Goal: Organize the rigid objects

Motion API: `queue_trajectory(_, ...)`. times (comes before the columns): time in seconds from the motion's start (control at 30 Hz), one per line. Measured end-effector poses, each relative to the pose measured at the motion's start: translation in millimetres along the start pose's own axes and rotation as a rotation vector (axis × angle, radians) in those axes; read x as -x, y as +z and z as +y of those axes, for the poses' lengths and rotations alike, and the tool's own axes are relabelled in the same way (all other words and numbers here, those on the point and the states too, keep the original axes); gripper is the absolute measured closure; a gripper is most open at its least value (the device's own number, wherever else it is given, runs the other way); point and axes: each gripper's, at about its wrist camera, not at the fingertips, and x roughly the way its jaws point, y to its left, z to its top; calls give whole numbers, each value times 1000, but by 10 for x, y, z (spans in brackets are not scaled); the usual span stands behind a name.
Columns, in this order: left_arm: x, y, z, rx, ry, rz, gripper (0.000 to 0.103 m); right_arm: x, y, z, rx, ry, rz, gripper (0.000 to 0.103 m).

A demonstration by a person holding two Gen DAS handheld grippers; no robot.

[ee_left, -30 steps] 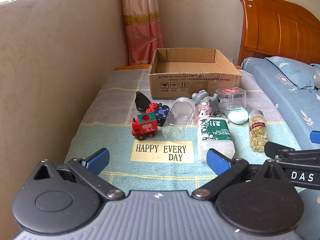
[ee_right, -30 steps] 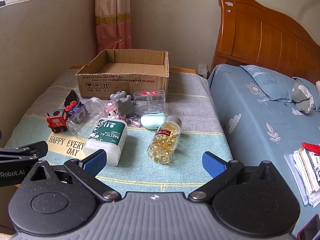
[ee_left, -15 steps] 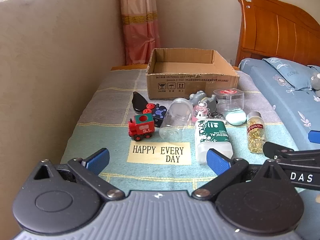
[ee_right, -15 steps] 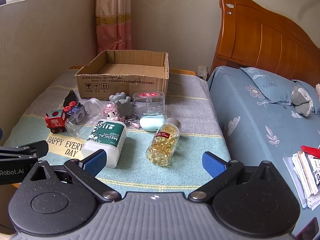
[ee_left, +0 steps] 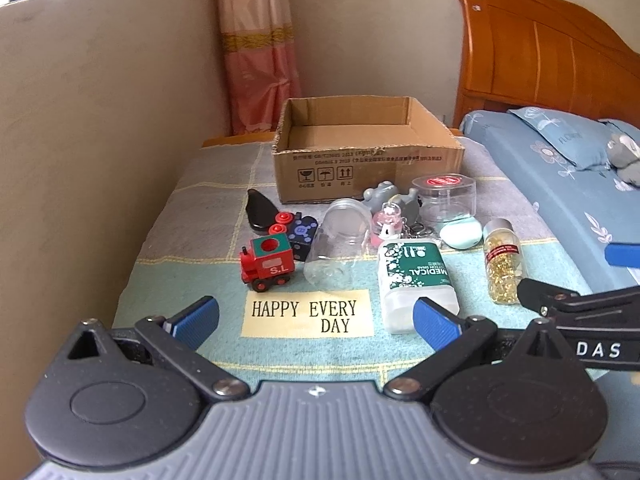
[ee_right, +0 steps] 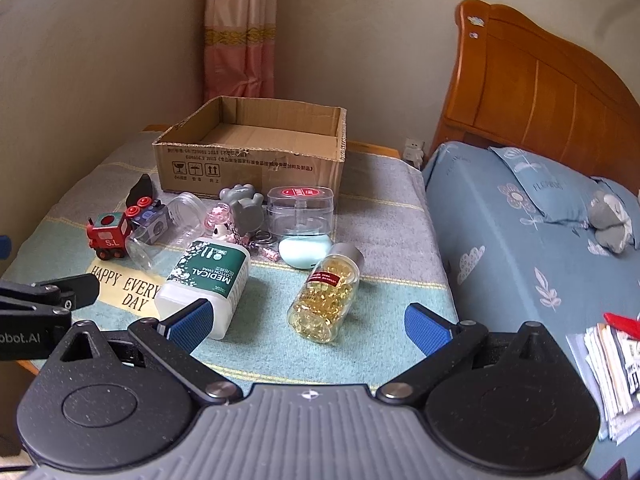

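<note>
Left gripper (ee_left: 316, 322): spread wide, holding nothing, poised over the near edge of the cloth.
Right gripper (ee_right: 306, 330): likewise released and empty, low over the cloth just short of the capsule bottle (ee_right: 325, 298).
Items to sort: all out on the cloth in front of the cardboard box (ee_left: 366, 152), none inside it yet.
Row, left to right: red toy train (ee_left: 267, 262), clear jar (ee_left: 338, 242) on its side, white swab bottle (ee_left: 416, 282) lying flat, capsule bottle lying flat; grey figure (ee_right: 244, 206), round clear case (ee_right: 300, 210) and pale blue egg shape (ee_right: 306, 250) behind them.
Step in hand: approach, probably before the 1st pick.
Next move: likely right claw forward to straddle the capsule bottle across its width, squeeze, lift, carry to the box; round glass apt to roll.
Writing: "HAPPY EVERY DAY" patch (ee_left: 308, 316); "MEDICAL" and "COTTON SWAB" on the green label; "S.L" on the train; "DAS" and "obot.AI" on the gripper bodies; box print too small to read.
</note>
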Motion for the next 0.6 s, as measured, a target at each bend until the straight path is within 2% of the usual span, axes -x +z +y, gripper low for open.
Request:
queue_trajectory(0.13, -63, -15, 93, -10, -44, -24, 1, -37, -17, -75, 29, 34, -18, 0)
queue_trajectory(0.23, -165, -25, 188, -7, -66, -12, 1, -99, -57, -149, 49, 58, -17, 0)
queue_trajectory(0.43, -473, -70, 311, -63, -25, 45, 1, -376, -221, -271, 87, 93, 42, 0)
queue_trajectory(0.6, -684, -97, 440, -43, -5, 85, 1, -637, -363, -309, 112, 133, 109, 0)
